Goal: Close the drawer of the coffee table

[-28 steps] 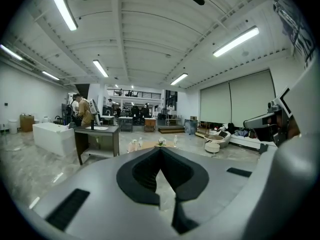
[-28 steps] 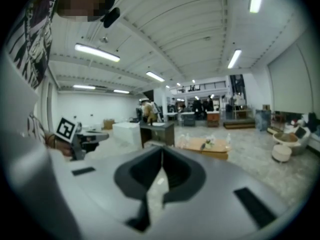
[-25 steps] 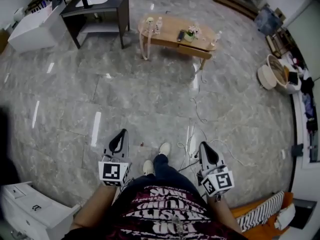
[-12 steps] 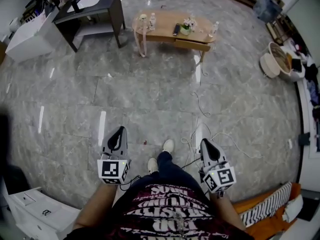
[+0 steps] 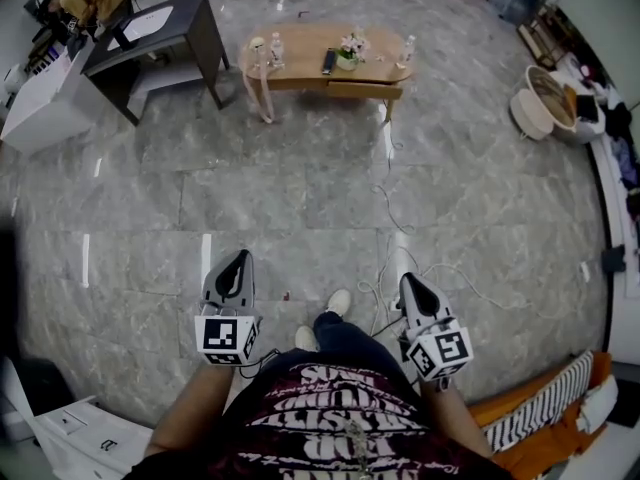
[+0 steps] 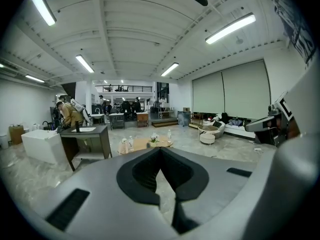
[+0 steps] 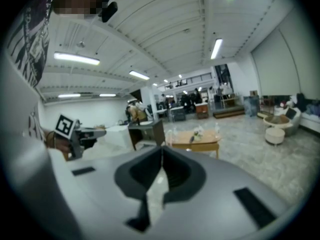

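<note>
The wooden coffee table (image 5: 300, 58) stands far off across the grey stone floor. Its drawer (image 5: 365, 90) juts out a little from the front at the right end. Bottles, a small plant and a dark remote sit on top. My left gripper (image 5: 240, 257) and right gripper (image 5: 407, 279) are held low in front of the person's body, both pointing toward the table and well short of it. Both are shut with nothing between the jaws. The table (image 6: 148, 143) shows small beyond the shut left gripper (image 6: 160, 150). In the right gripper view the table (image 7: 195, 138) lies past the shut right gripper (image 7: 161, 149).
A dark desk (image 5: 160, 28) and a white cabinet (image 5: 45, 103) stand left of the table. Cables (image 5: 395, 233) trail over the floor between me and the table. A round basket (image 5: 535, 113) is at the right, an orange sofa (image 5: 530, 433) at the lower right, a white box (image 5: 80, 438) at the lower left.
The person has walked forward with both grippers; the white box at the lower left has slid down the picture and the table has shifted left. The jaws stayed shut.
</note>
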`<state>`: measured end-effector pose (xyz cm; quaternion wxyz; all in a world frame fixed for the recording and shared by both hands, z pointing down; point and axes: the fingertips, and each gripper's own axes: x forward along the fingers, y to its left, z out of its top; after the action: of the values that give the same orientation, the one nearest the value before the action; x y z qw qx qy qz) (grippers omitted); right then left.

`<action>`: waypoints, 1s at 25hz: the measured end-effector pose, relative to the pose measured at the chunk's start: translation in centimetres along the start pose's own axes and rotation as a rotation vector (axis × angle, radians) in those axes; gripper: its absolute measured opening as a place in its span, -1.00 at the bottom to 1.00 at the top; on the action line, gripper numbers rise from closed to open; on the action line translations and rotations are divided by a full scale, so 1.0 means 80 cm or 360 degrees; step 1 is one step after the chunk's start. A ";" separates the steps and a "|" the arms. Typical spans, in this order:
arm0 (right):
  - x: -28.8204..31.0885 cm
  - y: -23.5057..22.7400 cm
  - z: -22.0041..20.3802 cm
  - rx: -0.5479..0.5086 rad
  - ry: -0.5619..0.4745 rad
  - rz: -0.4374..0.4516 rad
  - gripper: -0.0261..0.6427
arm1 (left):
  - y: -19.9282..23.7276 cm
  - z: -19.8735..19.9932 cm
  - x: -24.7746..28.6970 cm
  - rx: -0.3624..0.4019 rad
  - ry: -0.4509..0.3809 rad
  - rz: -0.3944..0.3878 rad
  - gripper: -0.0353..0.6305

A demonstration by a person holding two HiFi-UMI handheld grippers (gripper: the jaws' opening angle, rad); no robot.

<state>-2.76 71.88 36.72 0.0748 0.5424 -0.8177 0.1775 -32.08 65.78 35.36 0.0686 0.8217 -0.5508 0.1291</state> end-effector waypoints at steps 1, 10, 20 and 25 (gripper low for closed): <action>0.006 -0.011 0.010 0.0000 -0.0024 -0.0001 -0.82 | -0.001 0.011 0.011 0.0016 -0.0013 0.0002 -0.82; 0.049 -0.088 0.071 -0.0116 -0.0154 0.0035 -0.82 | -0.023 0.085 0.081 0.0012 -0.0154 0.0082 -0.82; 0.078 -0.078 0.098 -0.0189 -0.0190 0.0142 -0.82 | -0.028 0.099 0.072 -0.0059 -0.0250 0.0031 -0.82; 0.094 -0.078 0.091 -0.0145 -0.0166 0.0167 -0.82 | -0.034 0.110 0.070 -0.0113 -0.0320 -0.0081 -0.82</action>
<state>0.42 60.57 33.64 0.0472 0.5032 -0.8551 0.1153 -26.33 59.64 28.63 0.0453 0.8413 -0.5381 0.0246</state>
